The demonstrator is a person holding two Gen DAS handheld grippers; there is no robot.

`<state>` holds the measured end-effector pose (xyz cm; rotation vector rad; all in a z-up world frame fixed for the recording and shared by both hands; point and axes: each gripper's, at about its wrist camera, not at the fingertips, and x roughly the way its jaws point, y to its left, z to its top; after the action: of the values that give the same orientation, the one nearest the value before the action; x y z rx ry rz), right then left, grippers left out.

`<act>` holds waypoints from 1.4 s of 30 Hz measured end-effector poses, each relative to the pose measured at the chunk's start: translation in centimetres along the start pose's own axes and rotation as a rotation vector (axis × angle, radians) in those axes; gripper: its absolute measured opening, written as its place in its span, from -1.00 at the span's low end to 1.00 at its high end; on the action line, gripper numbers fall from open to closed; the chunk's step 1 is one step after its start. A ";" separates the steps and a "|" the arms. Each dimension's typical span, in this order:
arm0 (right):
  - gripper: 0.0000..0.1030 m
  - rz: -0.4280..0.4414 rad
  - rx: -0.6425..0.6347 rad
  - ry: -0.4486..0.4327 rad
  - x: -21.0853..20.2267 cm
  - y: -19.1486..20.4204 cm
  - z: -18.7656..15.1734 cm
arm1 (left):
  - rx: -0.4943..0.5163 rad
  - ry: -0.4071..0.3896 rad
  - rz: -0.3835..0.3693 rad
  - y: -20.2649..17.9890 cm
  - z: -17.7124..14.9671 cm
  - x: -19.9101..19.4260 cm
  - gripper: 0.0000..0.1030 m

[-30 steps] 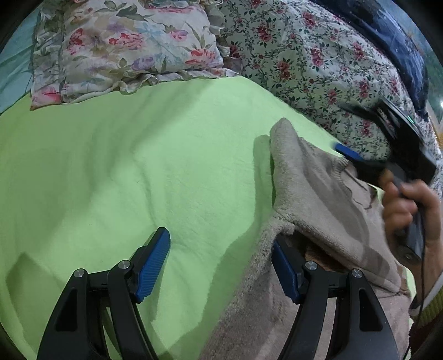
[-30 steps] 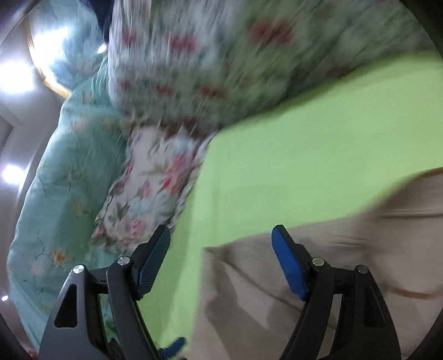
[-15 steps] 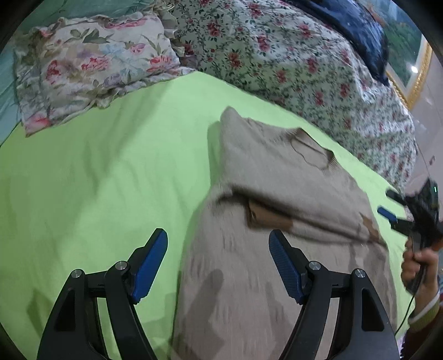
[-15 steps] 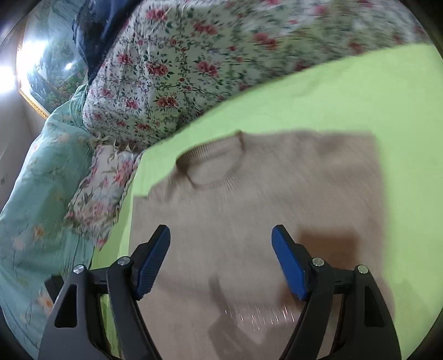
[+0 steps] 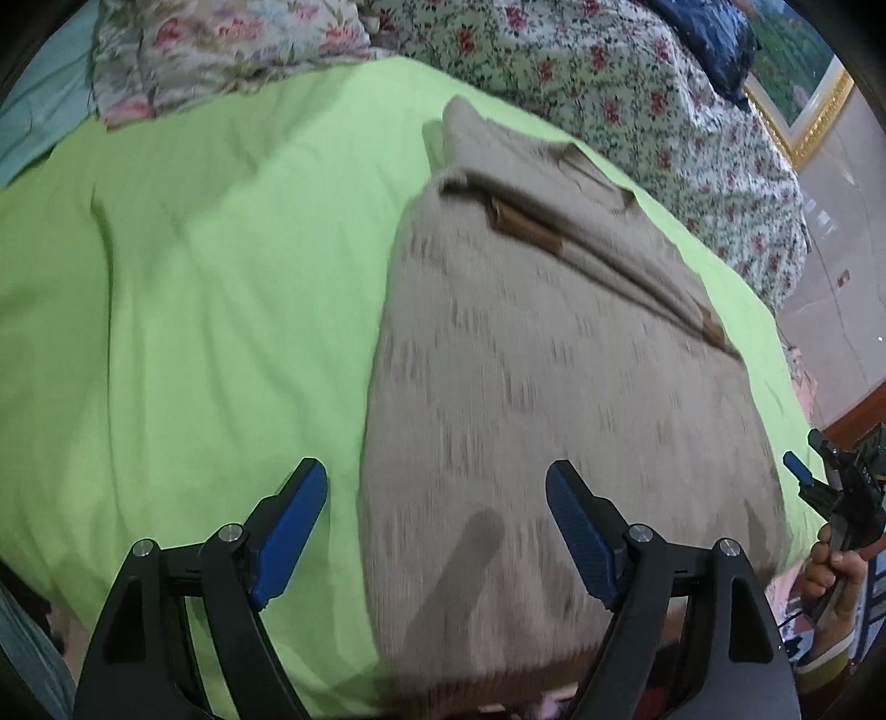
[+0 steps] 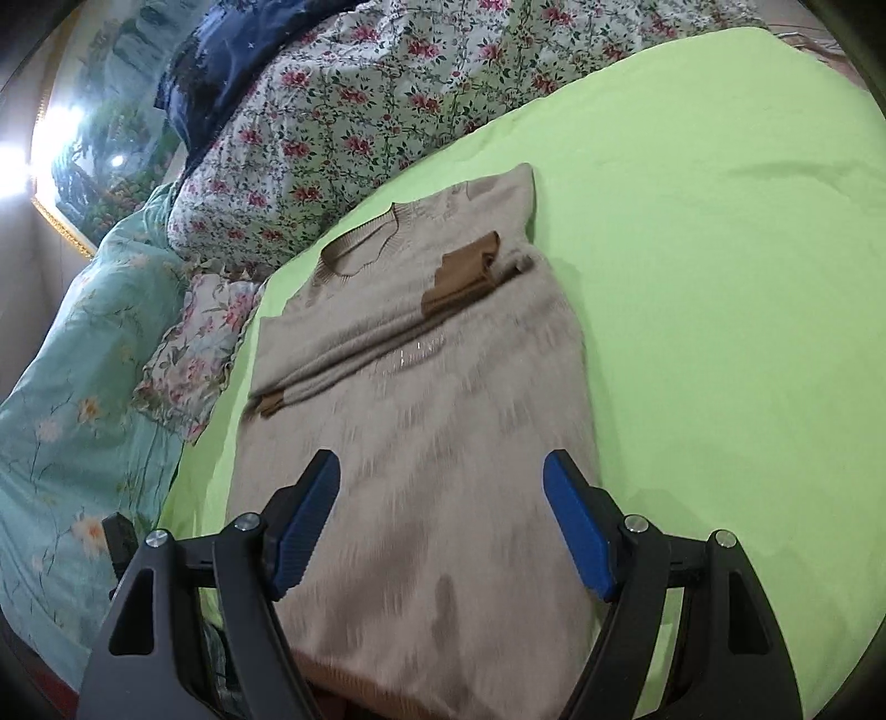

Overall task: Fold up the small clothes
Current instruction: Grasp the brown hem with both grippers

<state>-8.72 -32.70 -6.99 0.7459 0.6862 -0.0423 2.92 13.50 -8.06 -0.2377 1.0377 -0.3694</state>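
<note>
No readable writing, brand or label on anything in either view. One beige knitted sweater with brown cuffs (image 6: 421, 399) lies flat on the lime-green fleece blanket (image 6: 720, 277), collar toward the floral quilt, both sleeves folded across the chest — two brown cuffs show, one near the middle and one at the sweater's edge.

Left gripper (image 5: 437, 526): blue pads wide apart, nothing between them, and its jaws have just been opening further. One pad hangs over the green blanket, the other over the sweater's lower part. A second ago that gripper sat close at the sweater's side edge with cloth bunched by its pad; now the whole garment shows, spread out below it.

Right gripper (image 6: 443, 520): jaws spread, empty, above the sweater's hem area. Earlier its view was a blur of bedding with only a sweater corner; now the full garment is centred. In the left view it sits at the far edge, held by a hand (image 5: 830, 576).

Around: one white quilt with red flowers (image 6: 360, 127), one ruffled floral pillow (image 5: 221, 50), one teal flowered duvet (image 6: 72, 360), one dark navy cloth (image 6: 221, 72), one gold-framed landscape picture (image 6: 94, 149).
</note>
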 end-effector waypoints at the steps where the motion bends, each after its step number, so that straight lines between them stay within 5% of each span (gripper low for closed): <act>1: 0.50 0.001 -0.002 0.001 -0.4 -0.1 -0.4 | 0.003 0.004 -0.005 0.0 -0.6 -0.1 0.59; 13: 0.50 0.019 -0.080 0.118 -4.5 -1.8 -7.0 | 0.081 0.099 -0.165 -1.1 -6.4 -0.8 0.62; 20: 0.50 0.180 -0.116 0.218 -3.0 -2.3 -10.2 | 0.125 0.115 -0.272 -1.0 -8.1 -0.6 0.55; 25: 0.44 0.212 -0.192 0.277 -1.5 -1.4 -11.8 | 0.128 0.125 -0.290 -0.2 -7.9 -0.4 0.19; 27: 0.29 0.232 -0.164 0.258 -1.4 -1.9 -11.8 | 0.133 0.128 -0.294 -0.1 -7.6 -0.3 0.15; 31: -0.71 0.181 -0.113 0.247 -1.2 -3.2 -11.7 | 0.162 0.124 -0.279 -0.5 -7.6 -0.1 -0.06; 32: -0.81 0.167 -0.103 0.246 -1.1 -3.4 -11.6 | 0.168 0.122 -0.274 -0.5 -7.6 -0.1 -0.14; 34: -0.82 0.175 -0.091 0.236 -1.4 -3.4 -11.4 | 0.172 0.122 -0.265 -0.2 -7.8 -0.3 -0.78; 42: -0.83 0.296 -0.059 0.138 -4.4 -2.9 -10.0 | 0.128 0.044 -0.312 0.4 -7.6 -2.7 -0.88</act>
<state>-18.53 -29.35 -11.46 0.7919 0.6984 0.3009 -4.89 14.79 -9.82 -0.2780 1.0171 -0.7241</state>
